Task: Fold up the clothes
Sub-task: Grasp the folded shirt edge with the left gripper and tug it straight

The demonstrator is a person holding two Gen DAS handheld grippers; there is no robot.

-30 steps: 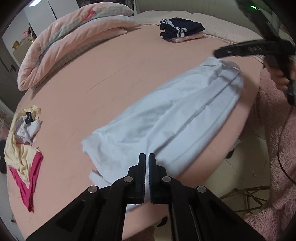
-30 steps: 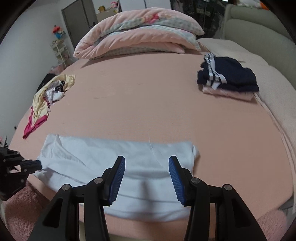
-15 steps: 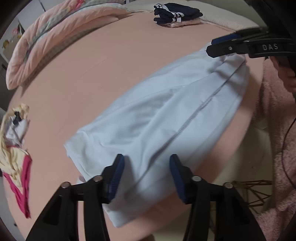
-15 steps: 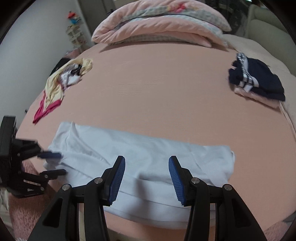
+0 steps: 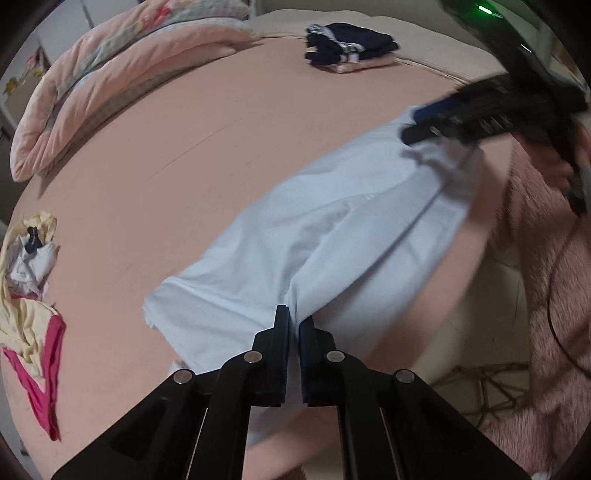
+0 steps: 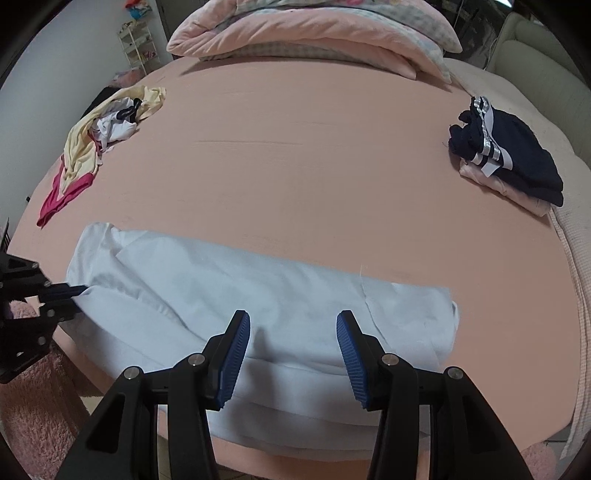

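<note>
From the left wrist camera, the left tongs (image 5: pixel 291 332) are pressed together on the near edge of the pale blue garment (image 5: pixel 332 229), fabric pinched between the two fingers and pulled into a ridge that runs away from them. The garment lies stretched along the near side of the bed (image 5: pixel 184 147), its lower layers drooping over the edge. Far along it the right tongs (image 5: pixel 424 123) sit blurred at its other end; whether they are spread is hard to read from here. Past them, a folded navy stack (image 5: pixel 351 46) rests on a pink piece near the far edge, a rolled pink quilt (image 5: pixel 110 70) fills the upper left, and a loose heap of yellow and magenta clothes (image 5: pixel 29 295) lies at the left rim. Pink fluffy fabric (image 5: pixel 546 295) fills the right side, and pale floor shows below the bed. Over to the right wrist camera: the right tongs (image 6: pixel 291 339) are spread wide, blue pads clear, hovering over the garment (image 6: pixel 258 291) with nothing between them. This view shows the whole garment as a long band across the near edge, a seam crossing it near the right end. At the far left the left tongs (image 6: pixel 75 291) nip the cloth's end. The navy stack (image 6: pixel 513 158) sits right, the quilt (image 6: pixel 314 29) at the head of the bed (image 6: pixel 295 147), the heap (image 6: pixel 103 129) left, with a white shelf rack (image 6: pixel 138 40) against the wall behind, seen only here.
</note>
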